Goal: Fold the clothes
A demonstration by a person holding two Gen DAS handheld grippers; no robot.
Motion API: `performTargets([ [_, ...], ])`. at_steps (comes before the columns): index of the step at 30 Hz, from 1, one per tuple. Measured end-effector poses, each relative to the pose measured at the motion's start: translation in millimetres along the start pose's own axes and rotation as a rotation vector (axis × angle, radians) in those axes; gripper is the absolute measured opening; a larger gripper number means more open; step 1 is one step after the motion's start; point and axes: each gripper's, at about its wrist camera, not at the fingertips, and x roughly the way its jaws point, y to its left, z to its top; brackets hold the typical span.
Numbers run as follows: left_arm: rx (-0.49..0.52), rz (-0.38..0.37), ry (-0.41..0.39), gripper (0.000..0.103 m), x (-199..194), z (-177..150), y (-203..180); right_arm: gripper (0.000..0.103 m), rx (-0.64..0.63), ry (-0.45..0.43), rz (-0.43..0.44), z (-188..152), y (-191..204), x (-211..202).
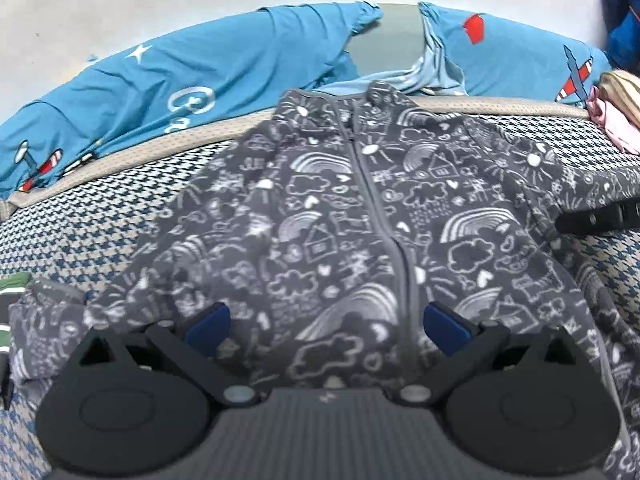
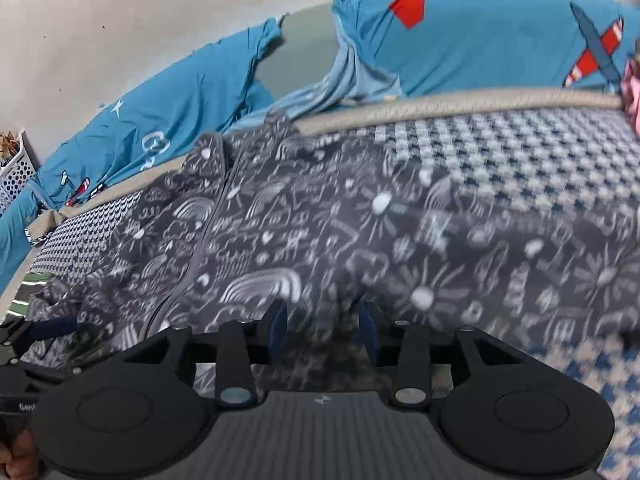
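A dark grey zip-up garment (image 1: 360,216) printed with white rainbows and clouds lies spread front-up on the houndstooth bed cover (image 1: 100,216), collar away from me. My left gripper (image 1: 326,330) hovers over its lower front, open wide, with nothing between the blue pads. In the right wrist view the same garment (image 2: 340,232) fills the middle, blurred on its right sleeve side. My right gripper (image 2: 323,330) sits low over a raised fold of the cloth, its pads apart and not pressing on it. One black finger of the right gripper (image 1: 600,218) shows over the sleeve.
Blue bedding with aeroplane prints (image 1: 200,80) is heaped along the back by the wall. Pink and striped clothes (image 1: 616,112) lie at the far right. A green-striped garment (image 1: 12,292) lies at the left edge. A white perforated basket (image 2: 16,180) stands at the far left.
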Motion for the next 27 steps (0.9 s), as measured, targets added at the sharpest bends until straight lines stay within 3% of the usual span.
performTargets([
  [5,-0.034,0.018,-0.011,0.103,-7.8,-2.2,20.2,0.041,0.042,0.051,0.042,-11.2,6.3,6.1],
  [8,-0.063,0.017,-0.012,0.103,-11.2,-4.2,32.6,0.041,0.017,0.066,0.019,-15.8,13.4,11.4],
  [10,-0.077,0.024,-0.013,0.103,-13.4,-6.1,40.4,0.032,0.010,0.066,0.009,-18.0,14.9,13.0],
  [11,-0.085,0.030,-0.014,0.103,-14.4,-7.2,44.7,0.015,0.011,0.066,-0.008,-18.6,14.8,13.7],
  [14,-0.138,0.038,-0.008,0.103,-18.8,-13.4,59.2,0.008,0.014,0.056,-0.036,-17.9,11.7,11.8],
  [18,-0.205,0.049,0.005,0.103,-26.5,-26.4,76.9,0.006,0.003,0.020,-0.095,-15.4,6.8,5.7],
  [27,-0.300,0.037,0.026,0.103,-50.0,-65.2,97.3,0.006,-0.044,0.028,-0.184,-19.6,12.2,14.3],
])
